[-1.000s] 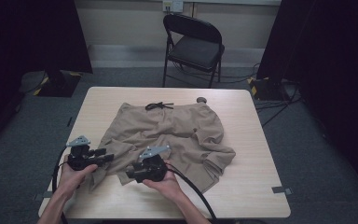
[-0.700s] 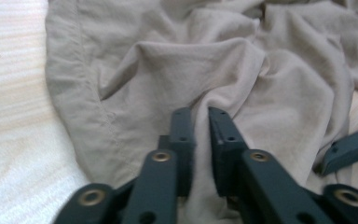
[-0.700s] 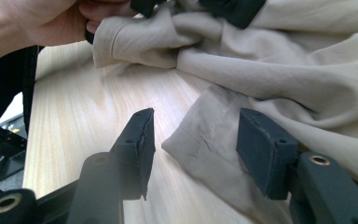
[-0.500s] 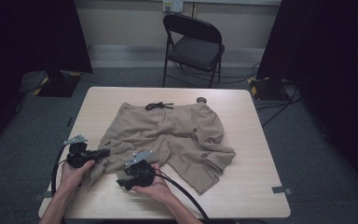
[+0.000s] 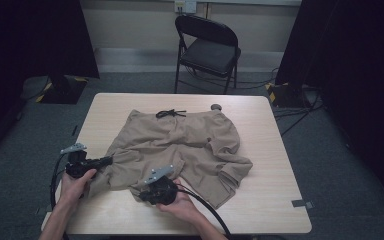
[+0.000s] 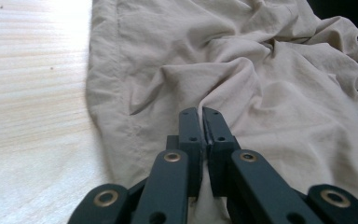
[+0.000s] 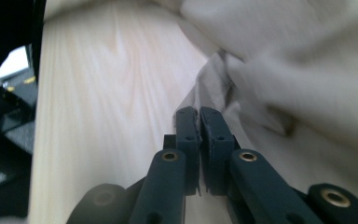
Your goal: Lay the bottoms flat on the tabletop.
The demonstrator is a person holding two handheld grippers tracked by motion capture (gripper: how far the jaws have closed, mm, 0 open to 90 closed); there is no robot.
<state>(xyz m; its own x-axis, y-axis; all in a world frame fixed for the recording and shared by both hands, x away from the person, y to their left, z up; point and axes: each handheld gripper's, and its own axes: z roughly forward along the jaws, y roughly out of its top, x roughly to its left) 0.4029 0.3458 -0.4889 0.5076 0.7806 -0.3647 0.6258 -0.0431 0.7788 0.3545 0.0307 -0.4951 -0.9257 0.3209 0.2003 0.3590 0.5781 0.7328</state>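
High view showed tan shorts (image 5: 180, 145) spread out in the middle of the wooden table (image 5: 275, 175), with the black drawstring (image 5: 170, 113) at twelve o'clock. The left gripper (image 5: 108, 160) was at about eight o'clock from the shorts, right at the edge of the cloth. Its jaws had just snapped together, and in the left gripper view (image 6: 201, 116) they pinched a fold of the shorts. The right gripper (image 5: 143, 195) sat at six o'clock, on the near hem. Its jaws had just closed too, squeezing the cloth edge (image 7: 199, 116).
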